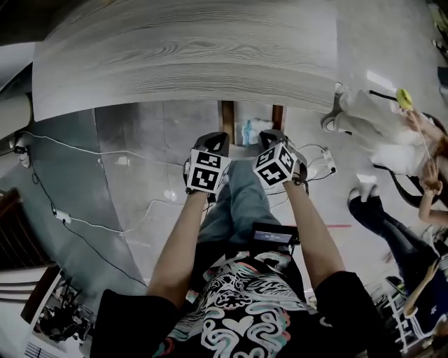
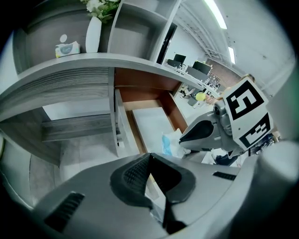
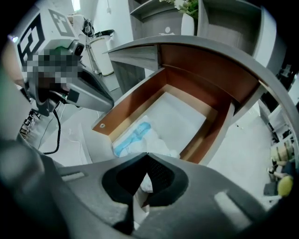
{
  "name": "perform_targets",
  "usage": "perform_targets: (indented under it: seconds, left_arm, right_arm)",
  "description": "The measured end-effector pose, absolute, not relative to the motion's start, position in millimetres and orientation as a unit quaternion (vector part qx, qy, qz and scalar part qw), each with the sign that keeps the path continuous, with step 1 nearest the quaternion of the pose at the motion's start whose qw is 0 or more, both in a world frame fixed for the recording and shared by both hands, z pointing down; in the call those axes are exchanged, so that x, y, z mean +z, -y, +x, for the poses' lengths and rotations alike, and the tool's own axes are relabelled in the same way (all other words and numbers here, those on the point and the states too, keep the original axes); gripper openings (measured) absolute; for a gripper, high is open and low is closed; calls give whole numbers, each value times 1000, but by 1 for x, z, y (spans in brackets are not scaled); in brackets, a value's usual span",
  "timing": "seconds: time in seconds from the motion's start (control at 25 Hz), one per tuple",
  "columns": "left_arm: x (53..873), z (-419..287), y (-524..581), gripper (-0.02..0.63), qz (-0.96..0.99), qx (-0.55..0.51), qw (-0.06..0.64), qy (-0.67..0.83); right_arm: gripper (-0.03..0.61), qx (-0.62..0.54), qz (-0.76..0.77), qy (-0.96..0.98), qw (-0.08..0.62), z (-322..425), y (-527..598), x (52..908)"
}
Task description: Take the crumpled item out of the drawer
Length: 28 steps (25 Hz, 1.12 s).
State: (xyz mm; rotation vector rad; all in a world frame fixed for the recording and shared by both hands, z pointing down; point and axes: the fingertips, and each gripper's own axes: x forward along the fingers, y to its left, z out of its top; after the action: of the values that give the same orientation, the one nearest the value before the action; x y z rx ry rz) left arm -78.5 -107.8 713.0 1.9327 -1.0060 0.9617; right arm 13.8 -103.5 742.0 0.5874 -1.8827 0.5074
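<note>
Both closed and empty, my left gripper [image 2: 148, 156] and right gripper [image 3: 147, 154] are approaching the open brown wooden drawer [image 3: 135, 100]. Next, I judge, one needs spreading around the crumpled white-and-blue item [image 3: 140, 139] at the drawer's front.

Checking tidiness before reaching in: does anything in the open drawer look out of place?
Yes. A crumpled white-and-blue item lies bunched at the front end of the drawer, wadded rather than folded flat.

An office, with desk monitors [image 2: 179, 59] and strip lights [image 2: 216, 13].

A crumpled white-and-blue item [image 3: 138, 138] lies at the near end of the open, wood-sided drawer [image 3: 132, 103].
</note>
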Motion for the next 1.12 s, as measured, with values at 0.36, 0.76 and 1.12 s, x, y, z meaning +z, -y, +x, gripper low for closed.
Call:
perform_targets:
  seconds: [0.36,0.76,1.12]
  left_arm:
    - [700,-77,113,0,756,366,369,398]
    - [667,-90,130,0,754,310,384,434]
    - [630,-88,137,0,768,281,365,445]
  right_arm:
    - [8,199,268,794,507,18,114,717]
    - [8,186,298,799,488,19,125,683]
    - [8,175,333,798,471,28,128,651]
